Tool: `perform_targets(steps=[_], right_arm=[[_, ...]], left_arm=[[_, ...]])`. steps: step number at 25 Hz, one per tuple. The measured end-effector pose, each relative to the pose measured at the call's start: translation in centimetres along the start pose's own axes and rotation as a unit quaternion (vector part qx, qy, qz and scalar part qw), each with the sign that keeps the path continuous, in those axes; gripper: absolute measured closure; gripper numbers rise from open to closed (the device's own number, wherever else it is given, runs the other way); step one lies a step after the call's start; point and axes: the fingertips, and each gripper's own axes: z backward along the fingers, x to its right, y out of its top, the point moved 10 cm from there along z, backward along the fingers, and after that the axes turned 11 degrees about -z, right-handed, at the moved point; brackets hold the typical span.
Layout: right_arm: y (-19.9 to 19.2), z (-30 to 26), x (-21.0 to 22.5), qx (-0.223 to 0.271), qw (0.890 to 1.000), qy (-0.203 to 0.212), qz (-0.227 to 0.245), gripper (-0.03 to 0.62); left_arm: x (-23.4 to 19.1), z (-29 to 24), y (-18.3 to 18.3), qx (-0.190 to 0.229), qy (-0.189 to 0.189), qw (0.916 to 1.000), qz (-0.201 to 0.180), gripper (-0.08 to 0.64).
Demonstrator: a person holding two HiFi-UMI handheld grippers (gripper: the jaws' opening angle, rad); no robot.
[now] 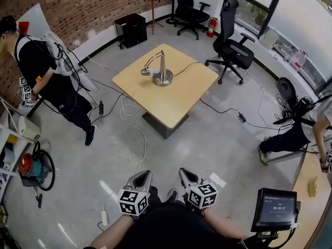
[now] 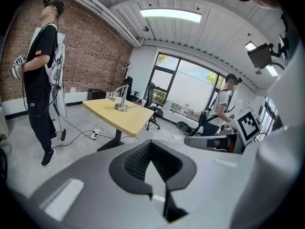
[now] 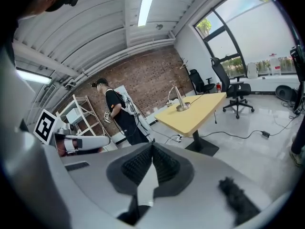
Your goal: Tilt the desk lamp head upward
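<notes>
1. Bright, even daylight from the windows (image 3: 257, 27), plus a ceiling strip light (image 2: 170, 15).
2. Shadows soft (faint under the table (image 1: 176, 95)).
3. Gripper views: strong fisheye bending, black corners, near foreground soft.

Hardly anything can be read. The screen (image 1: 274, 210), well to the right of the table (image 1: 171, 95) and nearer the camera, shows a row of pale digits like a clock reading, too small to make out. The cubes on the left gripper (image 1: 146, 174) and right gripper (image 1: 182, 171) bear black-and-white square markers, patterns without letters. The person (image 2: 38, 75) left of the table has a small yellow mark on the sleeve, too blurred to read.
</notes>
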Motion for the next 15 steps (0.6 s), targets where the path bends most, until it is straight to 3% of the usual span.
perform_targets(steps=[7, 15], right_arm=[[2.3, -3.5, 1.7, 0.009, 0.999, -0.037, -0.006, 0.588], [7.7, -9.7, 0.8, 0.027, 0.996, -0.086, 0.010, 0.588]], left_arm=[[-3.8, -5.1, 1.5, -0.007, -0.039, 0.9992, 0.003, 0.554], [-11.7, -10.5, 6.4, 0.016, -0.080, 0.9967, 0.001, 0.554]])
